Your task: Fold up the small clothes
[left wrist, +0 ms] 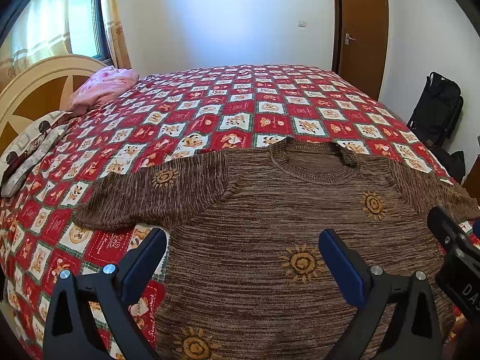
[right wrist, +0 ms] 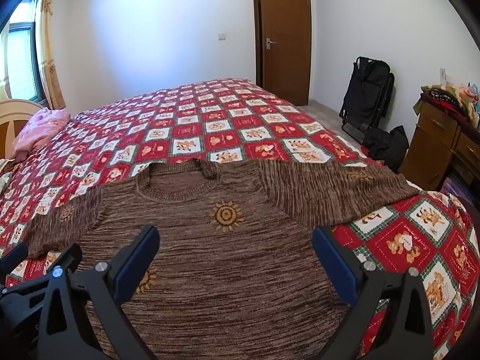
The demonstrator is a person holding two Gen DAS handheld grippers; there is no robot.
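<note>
While I hold both tools above the near edge of the bed, my left gripper (left wrist: 243, 250) has its blue-padded jaws spread wide with nothing between them, and my right gripper (right wrist: 235, 247) is spread just as wide and just as empty. Both tilt downward over the brown knit sweater (left wrist: 270, 225), which lies flat and face up on the red-and-white checked bedspread (left wrist: 210, 111), its round ribbed collar (left wrist: 315, 165) pointing away from me toward the far wall. Yellow sun motifs dot the knit; one sits near my left gripper's right-hand finger. Each sleeve is stretched out sideways: the left sleeve (left wrist: 144, 198) runs toward the headboard side, and the right sleeve (right wrist: 336, 192) reaches toward the bed's other edge. In the left wrist view my right gripper shows at the right border, hovering over the sweater's right side; in the right wrist view part of my left tool shows at the lower left. A pink pillow (left wrist: 105, 88) rests by the cream headboard (left wrist: 36, 90). Beyond the bed stand a brown door (right wrist: 283, 36), a folded black chair (right wrist: 367, 96) and a wooden dresser (right wrist: 441, 141) piled with clothes.
</note>
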